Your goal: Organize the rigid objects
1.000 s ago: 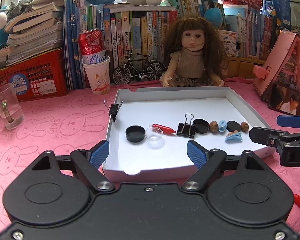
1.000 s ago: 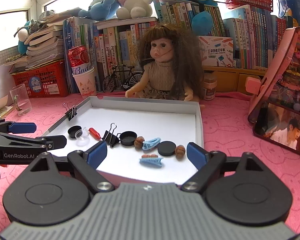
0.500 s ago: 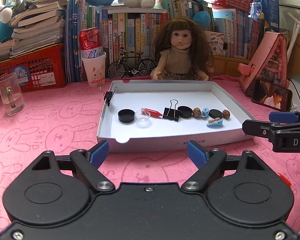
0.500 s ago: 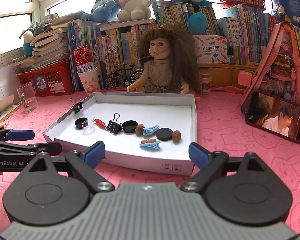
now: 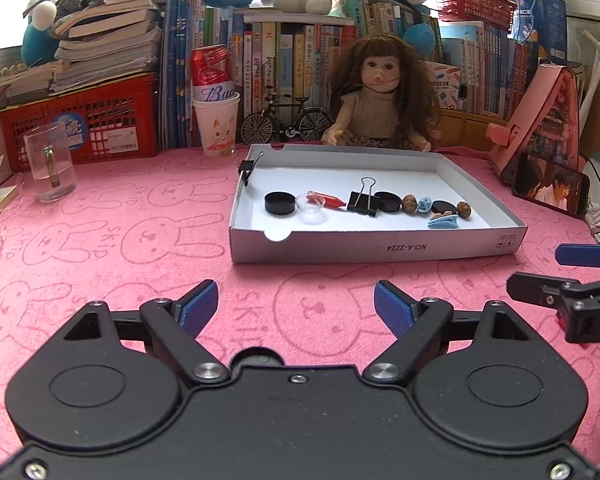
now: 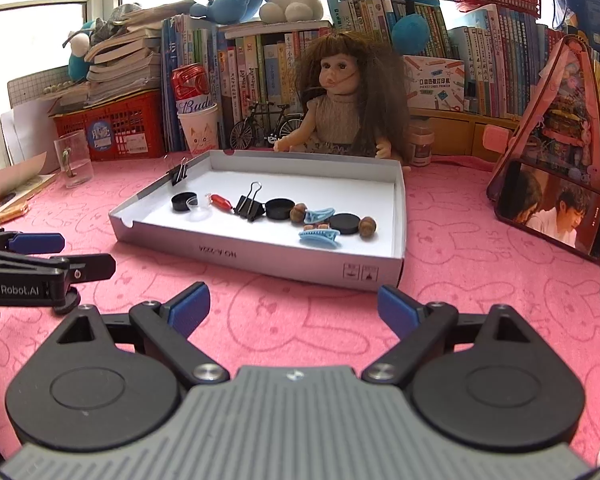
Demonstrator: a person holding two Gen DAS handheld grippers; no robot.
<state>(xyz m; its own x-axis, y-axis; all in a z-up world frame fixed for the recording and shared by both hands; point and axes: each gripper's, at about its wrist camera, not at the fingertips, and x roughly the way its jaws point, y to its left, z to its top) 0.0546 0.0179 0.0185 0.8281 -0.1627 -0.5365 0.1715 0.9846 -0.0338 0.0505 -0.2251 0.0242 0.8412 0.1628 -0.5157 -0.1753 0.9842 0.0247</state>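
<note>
While both jaws gape wide with nothing held, left gripper (image 5: pixel 296 308) and right gripper (image 6: pixel 294 306) hover over the pink cloth (image 5: pixel 140 272) | white tray (image 5: pixel 376 246) ahead, apart | binder clip (image 5: pixel 363 203), caps, hair clips lined inside.

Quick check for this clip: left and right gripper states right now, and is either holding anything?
Left gripper: open, holding nothing, over the pink cloth.
Right gripper: open, holding nothing, short of the white tray.

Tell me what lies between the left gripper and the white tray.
Only bare pink tablecloth lies between the left gripper and white tray, per the left wrist view.
</note>
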